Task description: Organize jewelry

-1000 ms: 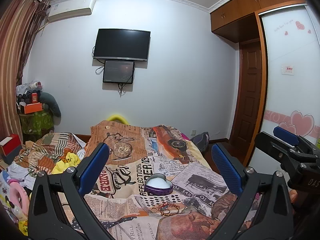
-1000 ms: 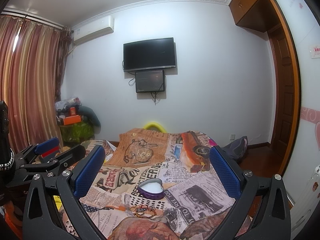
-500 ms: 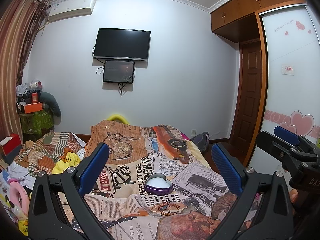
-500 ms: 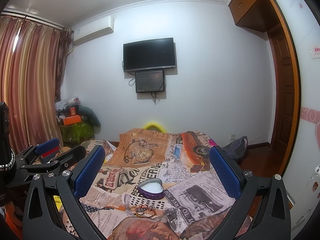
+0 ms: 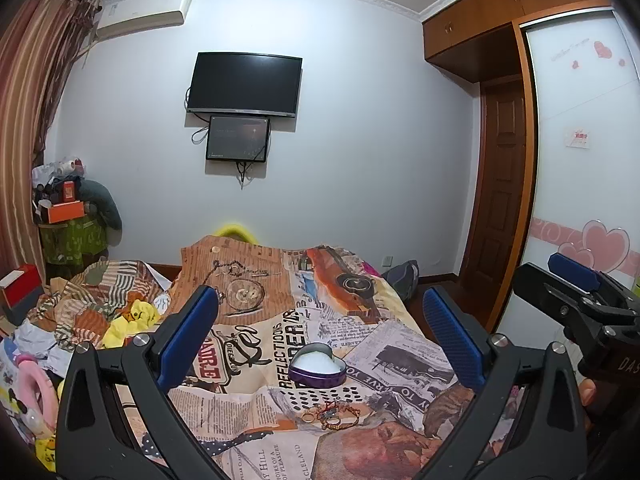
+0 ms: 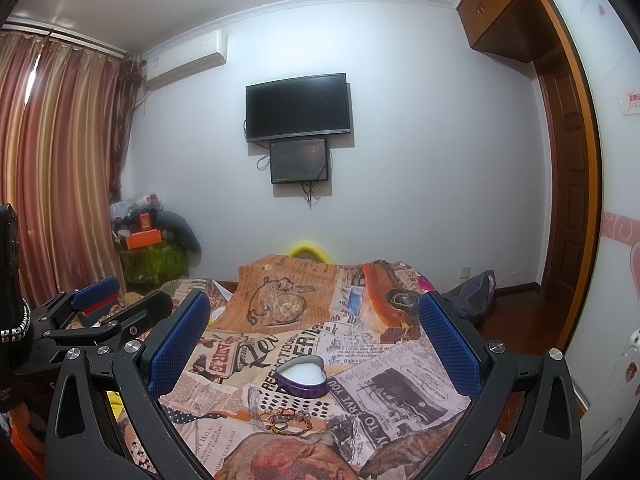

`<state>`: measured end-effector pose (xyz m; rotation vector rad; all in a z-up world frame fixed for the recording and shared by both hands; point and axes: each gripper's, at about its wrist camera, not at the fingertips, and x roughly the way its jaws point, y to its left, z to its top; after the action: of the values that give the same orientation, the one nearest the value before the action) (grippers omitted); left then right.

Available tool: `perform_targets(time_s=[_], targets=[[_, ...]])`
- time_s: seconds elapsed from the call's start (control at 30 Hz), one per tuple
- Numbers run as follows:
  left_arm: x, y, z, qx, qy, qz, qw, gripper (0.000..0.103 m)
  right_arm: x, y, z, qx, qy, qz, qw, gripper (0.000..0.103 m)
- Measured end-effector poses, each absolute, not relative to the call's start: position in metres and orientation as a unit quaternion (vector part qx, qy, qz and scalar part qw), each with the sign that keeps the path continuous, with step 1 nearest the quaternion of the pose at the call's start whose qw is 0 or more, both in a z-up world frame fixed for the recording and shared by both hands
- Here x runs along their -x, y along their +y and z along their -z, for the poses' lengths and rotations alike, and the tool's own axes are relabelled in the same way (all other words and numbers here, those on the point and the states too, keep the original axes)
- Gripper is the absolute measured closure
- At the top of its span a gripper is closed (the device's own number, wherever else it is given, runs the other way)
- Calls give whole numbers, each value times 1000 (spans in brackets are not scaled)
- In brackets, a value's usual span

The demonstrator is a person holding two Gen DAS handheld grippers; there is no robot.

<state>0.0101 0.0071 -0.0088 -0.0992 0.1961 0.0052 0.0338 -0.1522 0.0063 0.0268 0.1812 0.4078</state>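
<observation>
Low in the left wrist view, the left gripper (image 5: pixel 318 330) has its blue-padded fingers spread wide with nothing between them; its black frame runs off the bottom edge. The right gripper (image 6: pixel 314 330) fills the bottom of its own view the same way, fingers wide apart and holding nothing. Each gripper also shows partly at the side edge of the other's view, cut off by the frame.

Just past the fingers, at lower centre of both views, a small pile of jewelry (image 5: pixel 330 416) (image 6: pixel 286 418) lies on the newspaper-print bedspread (image 5: pixel 400 356) (image 6: pixel 384 384). Rings and a thin chain can be made out, but the pieces are tangled and too small to count. Directly above the pile in frame, close by without touching, sits a purple heart-shaped tin (image 5: pixel 317 368) (image 6: pixel 302 376), open, with a white lining.

Left of the bedspread in the left wrist view, crumpled clothes (image 5: pixel 92 304) are partly hidden behind the gripper frame. On the far wall, upper centre, hangs a dark television (image 5: pixel 245 84) (image 6: pixel 298 106) with a smaller screen (image 5: pixel 238 138) below it.
</observation>
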Motion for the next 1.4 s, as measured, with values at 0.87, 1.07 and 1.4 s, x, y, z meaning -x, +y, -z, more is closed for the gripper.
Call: perform_targets(time_s=[0.87, 1.07, 1.4], targets=[[-121, 48, 113, 81, 293, -39, 952, 4, -131, -158, 70, -7, 262, -175, 949, 0], [-147, 55, 153, 77, 357, -36, 930, 11, -155, -151, 101, 11, 313, -177, 933, 0], [-173, 48, 194, 66, 422, -5, 904, 25, -185, -140, 151, 19, 391, -205, 897, 12]])
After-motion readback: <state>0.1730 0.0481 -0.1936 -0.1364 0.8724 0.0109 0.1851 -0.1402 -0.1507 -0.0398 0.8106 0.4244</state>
